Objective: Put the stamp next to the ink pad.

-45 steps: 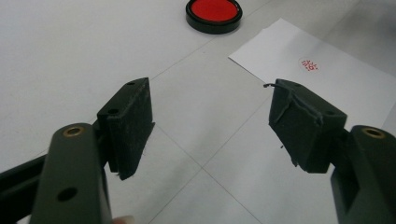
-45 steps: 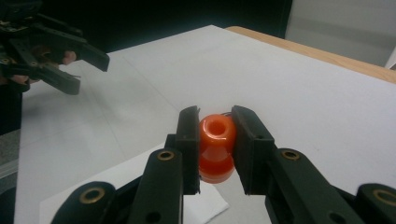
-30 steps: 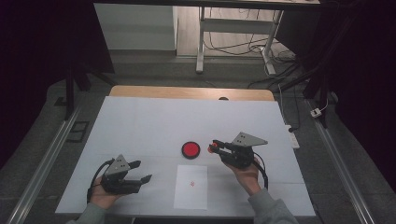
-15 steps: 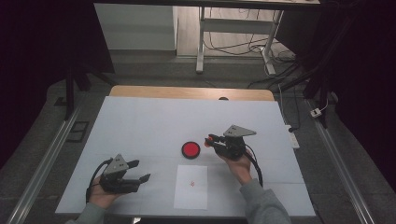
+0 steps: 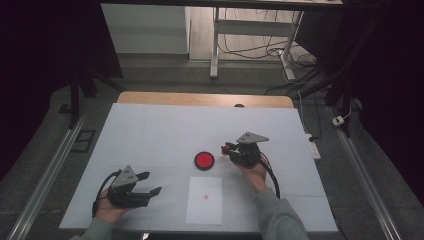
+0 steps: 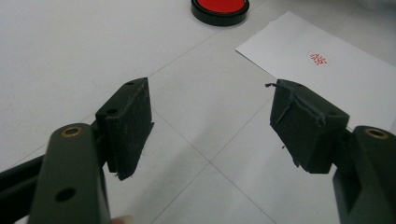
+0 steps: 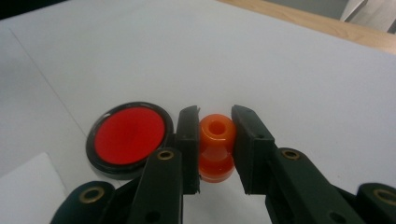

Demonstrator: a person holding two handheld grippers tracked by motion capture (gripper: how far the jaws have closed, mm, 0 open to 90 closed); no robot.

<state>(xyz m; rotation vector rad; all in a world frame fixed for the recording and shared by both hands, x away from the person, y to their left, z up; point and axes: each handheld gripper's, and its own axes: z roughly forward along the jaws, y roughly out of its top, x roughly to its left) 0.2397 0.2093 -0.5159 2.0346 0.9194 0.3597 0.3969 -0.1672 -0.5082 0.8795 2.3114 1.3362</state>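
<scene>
The right gripper (image 5: 228,148) holds a small orange stamp (image 7: 215,147) — its two black jaws are squeezed tight on both sides of it. In the right gripper view the stamp has a round hole in its top end and a fatter round bottom. It sits just beside the red ink pad (image 7: 129,136), which is a flat round dish with a black rim. The stamp is at the pad's right side in that view, very close to the rim, but it is hard to tell if they touch.

In the high view the red ink pad (image 5: 204,160) lies near the middle of the white table (image 5: 165,130). A sheet of white paper (image 5: 205,200) lies just in front of it, nearer the person, and it has a small red mark (image 6: 318,59) on it.

The left gripper (image 5: 150,183) rests low at the near left part of the table — its jaws stand wide apart with nothing between them. It is well apart from the pad and the stamp.
</scene>
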